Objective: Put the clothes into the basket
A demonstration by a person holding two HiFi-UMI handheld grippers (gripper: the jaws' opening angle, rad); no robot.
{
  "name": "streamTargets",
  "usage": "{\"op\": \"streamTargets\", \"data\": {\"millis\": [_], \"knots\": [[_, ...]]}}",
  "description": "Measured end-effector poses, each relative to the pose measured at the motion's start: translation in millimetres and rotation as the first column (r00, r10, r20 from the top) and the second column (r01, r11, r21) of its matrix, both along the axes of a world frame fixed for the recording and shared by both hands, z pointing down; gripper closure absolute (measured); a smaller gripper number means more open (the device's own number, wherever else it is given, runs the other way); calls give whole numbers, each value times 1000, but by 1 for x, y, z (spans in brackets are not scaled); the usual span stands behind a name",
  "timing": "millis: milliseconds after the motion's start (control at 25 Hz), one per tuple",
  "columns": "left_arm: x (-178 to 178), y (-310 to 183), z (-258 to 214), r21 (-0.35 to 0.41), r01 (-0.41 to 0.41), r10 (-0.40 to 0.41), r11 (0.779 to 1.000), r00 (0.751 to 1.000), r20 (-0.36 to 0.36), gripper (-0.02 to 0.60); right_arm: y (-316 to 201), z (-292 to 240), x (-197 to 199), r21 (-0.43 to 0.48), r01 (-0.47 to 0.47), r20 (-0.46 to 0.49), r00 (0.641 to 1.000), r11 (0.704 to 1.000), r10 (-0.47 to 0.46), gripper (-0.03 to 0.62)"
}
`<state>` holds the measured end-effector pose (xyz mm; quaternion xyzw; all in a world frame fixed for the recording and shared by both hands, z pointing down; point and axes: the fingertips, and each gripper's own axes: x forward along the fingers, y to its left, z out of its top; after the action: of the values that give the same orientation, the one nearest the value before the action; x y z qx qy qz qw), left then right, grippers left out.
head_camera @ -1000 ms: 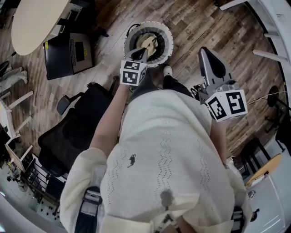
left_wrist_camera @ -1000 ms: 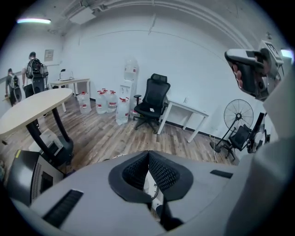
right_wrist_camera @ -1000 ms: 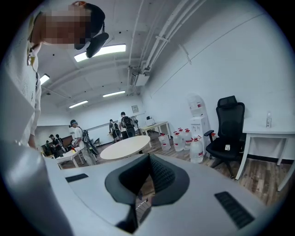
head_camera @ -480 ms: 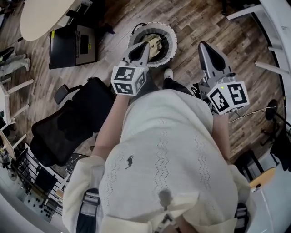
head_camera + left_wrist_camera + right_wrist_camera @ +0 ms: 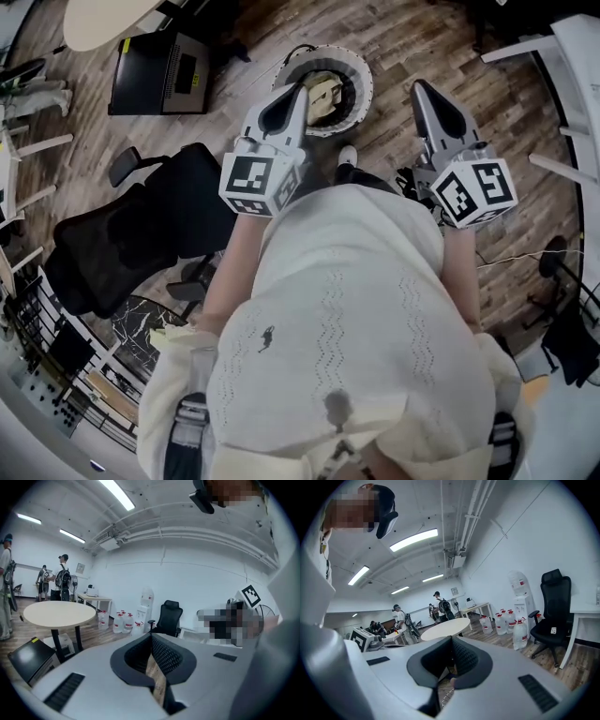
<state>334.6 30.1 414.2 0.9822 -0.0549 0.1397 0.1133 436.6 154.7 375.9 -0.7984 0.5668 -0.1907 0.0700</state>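
The pale clothes [image 5: 325,94] lie inside the round, white-rimmed basket [image 5: 360,77], which sits on the wooden floor [image 5: 412,37] just ahead of the person's feet. Both tools are held up in front of the body. The left gripper [image 5: 296,92] has its jaws pressed together on nothing, and the right gripper [image 5: 421,88] is likewise closed and empty. A black office chair [image 5: 141,234] stands off to the left.

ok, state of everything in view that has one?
left gripper: shut, nothing between its jaws, raised above the basket
right gripper: shut, nothing between its jaws
basket: upright on the floor, holds clothes
clothes: lying inside the basket
office chair: upright, unoccupied
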Motion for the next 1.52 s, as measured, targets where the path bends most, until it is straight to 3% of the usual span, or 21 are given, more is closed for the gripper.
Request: {"op": "streamTargets", "data": {"millis": [320,520,1040,1520], "knots": [[-38,32,-18,20,101,-100,995,994,-39,560,23,-6,-18,13,84,-28,996,996,-84,586],[-43,48,-30,33,139,-137,990,989,-64,560,37,-15,-17,31,113,-51,992,993,-111,586],[-41,75,-57,93,148,-140,985,986,-85,560,64,-44,-16,134,127,-89,989,983,-116,588],[-32,78,-54,74,105,-98,992,992,-85,560,80,-48,-14,135,71,-113,992,988,-56,588]]}}
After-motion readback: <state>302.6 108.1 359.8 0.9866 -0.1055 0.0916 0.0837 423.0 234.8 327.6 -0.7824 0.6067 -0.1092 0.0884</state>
